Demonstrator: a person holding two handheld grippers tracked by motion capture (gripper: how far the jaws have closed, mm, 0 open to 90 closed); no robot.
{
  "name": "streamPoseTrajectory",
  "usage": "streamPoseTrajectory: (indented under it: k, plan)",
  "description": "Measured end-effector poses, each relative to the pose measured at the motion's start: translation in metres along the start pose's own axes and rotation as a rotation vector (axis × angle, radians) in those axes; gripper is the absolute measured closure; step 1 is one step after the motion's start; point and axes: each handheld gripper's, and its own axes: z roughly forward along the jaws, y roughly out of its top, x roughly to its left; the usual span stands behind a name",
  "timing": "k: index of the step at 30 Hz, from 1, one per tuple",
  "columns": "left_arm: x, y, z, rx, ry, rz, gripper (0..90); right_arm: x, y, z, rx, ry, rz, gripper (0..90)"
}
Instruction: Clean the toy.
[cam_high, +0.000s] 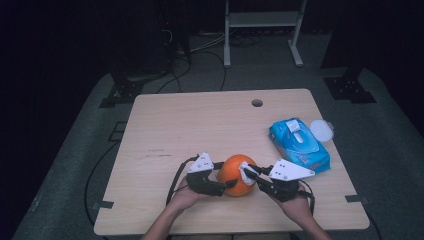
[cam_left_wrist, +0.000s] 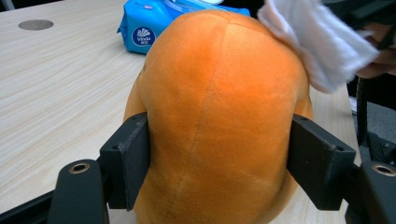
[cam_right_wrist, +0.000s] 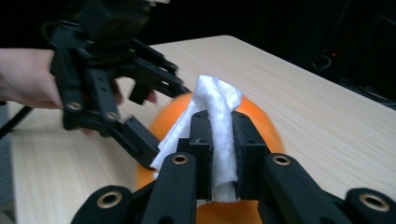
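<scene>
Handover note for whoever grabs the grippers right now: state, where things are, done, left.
Left gripper: jaws pressed on both sides of the round orange plush toy, steadying it on the pale wooden table.
Right gripper: shut on a folded white wipe, which lies against the toy's top on the right gripper's side.
Blue wipes pack: at the table's right edge, flap open, with a white round lid beside it.
Done: wipe in hand, toy held, wipe on the toy.
Left: probably wiping the rest of the toy, then setting the wipe down and letting go.
</scene>
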Motion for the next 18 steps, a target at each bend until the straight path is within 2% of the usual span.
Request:
streamPoseTrajectory:
  k: [2,7,9,11,13,15,16,18]
  plan:
    - [0.0,0.0,0.0,0.0,0.001,-0.001,27.7,0.001,0.001,0.0,0.007,-0.006,-0.015,79.4]
    - [-0.002,0.002,0.001,-0.002,-0.029,0.029,24.3,-0.016,-0.006,-0.002,0.007,-0.023,0.036,79.3]
    - [-0.003,0.002,0.002,0.0,-0.024,0.034,24.2,-0.016,-0.007,-0.003,0.008,-0.032,0.032,79.3]
    - [-0.005,0.003,0.004,-0.003,-0.003,0.033,25.7,-0.011,-0.005,-0.003,0.004,-0.049,0.023,79.4]
    - [-0.005,0.003,0.005,-0.003,0.012,0.028,27.1,-0.001,-0.001,-0.001,0.001,-0.064,-0.02,79.4]
    - [-0.007,0.003,0.007,-0.005,0.01,0.021,27.5,0.01,0.004,0.002,-0.007,-0.026,-0.043,79.4]
    - [-0.008,0.003,0.008,-0.003,0.009,0.032,27.6,0.015,0.005,0.005,-0.001,-0.007,-0.057,79.4]
    - [-0.01,0.003,0.008,0.005,0.008,0.045,27.7,0.023,0.005,0.01,0.021,-0.016,-0.109,79.4]
